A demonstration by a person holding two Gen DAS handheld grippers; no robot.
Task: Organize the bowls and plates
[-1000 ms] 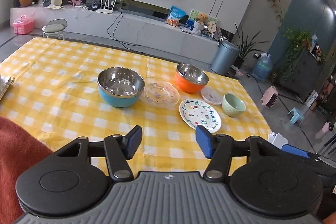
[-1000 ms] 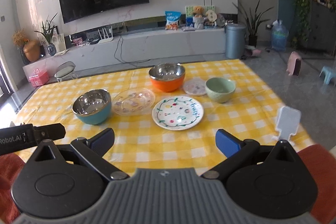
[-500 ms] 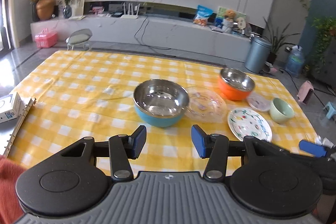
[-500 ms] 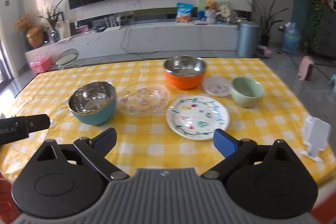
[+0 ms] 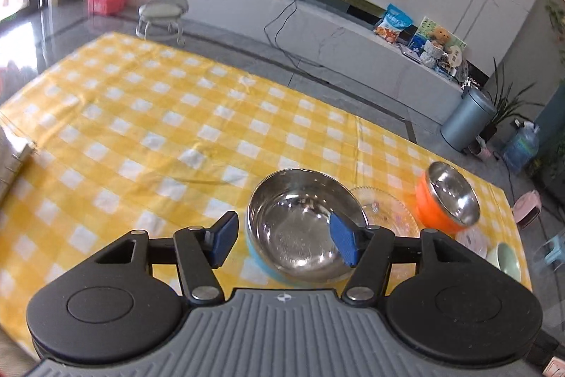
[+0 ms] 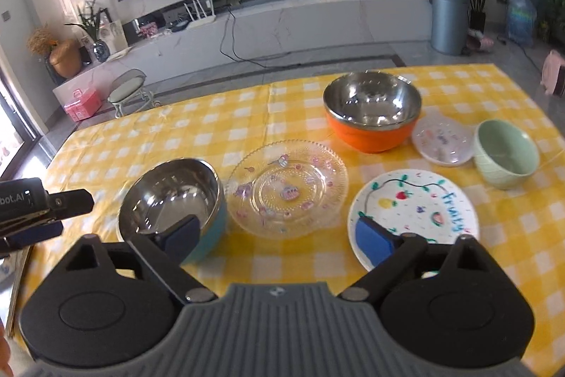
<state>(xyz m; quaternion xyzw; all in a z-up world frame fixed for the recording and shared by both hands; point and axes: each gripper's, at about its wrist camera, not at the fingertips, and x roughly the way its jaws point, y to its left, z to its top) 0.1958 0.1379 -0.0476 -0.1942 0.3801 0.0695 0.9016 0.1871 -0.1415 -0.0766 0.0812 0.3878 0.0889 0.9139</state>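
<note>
A blue bowl [image 5: 303, 221] with a steel inside stands on the yellow checked cloth. My left gripper [image 5: 282, 244] hovers at its near left rim, one pad outside the wall and the other over the hollow. Its jaws are opening and neither pad presses on the bowl. To the right stand a clear glass plate [image 6: 286, 186], an orange steel-lined bowl [image 6: 372, 115], a small pinkish plate [image 6: 441, 138], a green bowl [image 6: 506, 152] and a white "Fruity" plate [image 6: 416, 207]. My right gripper [image 6: 277, 239] hangs before the glass plate, jaws closing, nothing between them.
The table [image 5: 141, 129] stretches bare to the left and far side. A ring binder [image 5: 14, 161] lies at its left edge. Beyond the table are a stool [image 6: 127, 90], a long TV console [image 6: 282, 23] and a grey bin [image 6: 448, 20].
Both grippers have moved in toward the dishes. The left one swung to the blue bowl, its jaws wider than before. The right one's jaws have narrowed a little.
</note>
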